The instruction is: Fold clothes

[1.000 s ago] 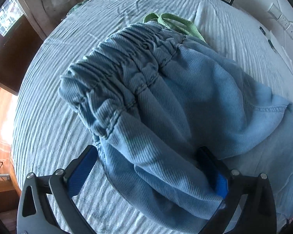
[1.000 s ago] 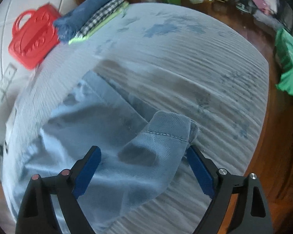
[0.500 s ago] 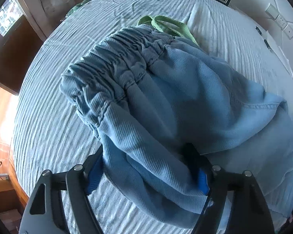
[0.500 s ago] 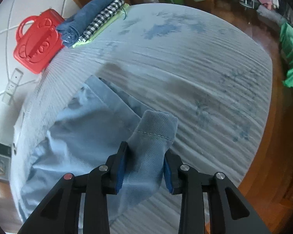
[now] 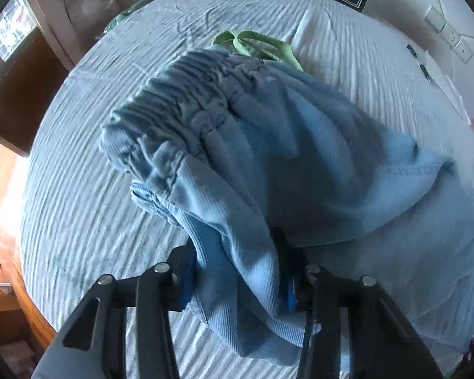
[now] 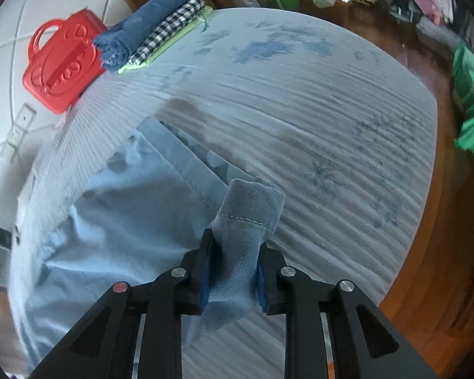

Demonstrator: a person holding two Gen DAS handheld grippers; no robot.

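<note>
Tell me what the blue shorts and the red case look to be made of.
Shorts: soft woven cotton, likely light denim or twill; fine diagonal ribbing, stitched hems and a gathered elastic waistband show. Matte, washed finish. Red case: moulded plastic by the look; glossy surface, embossed design and one-piece handle.

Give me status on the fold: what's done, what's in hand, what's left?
Done: a folded stack sits at the bed's far corner by the red case. In hand: the light blue pants, left gripper clamped near the elastic waistband, right gripper on a hemmed cuff. Left: the pants are bunched, not folded; a green garment lies beyond.
</note>
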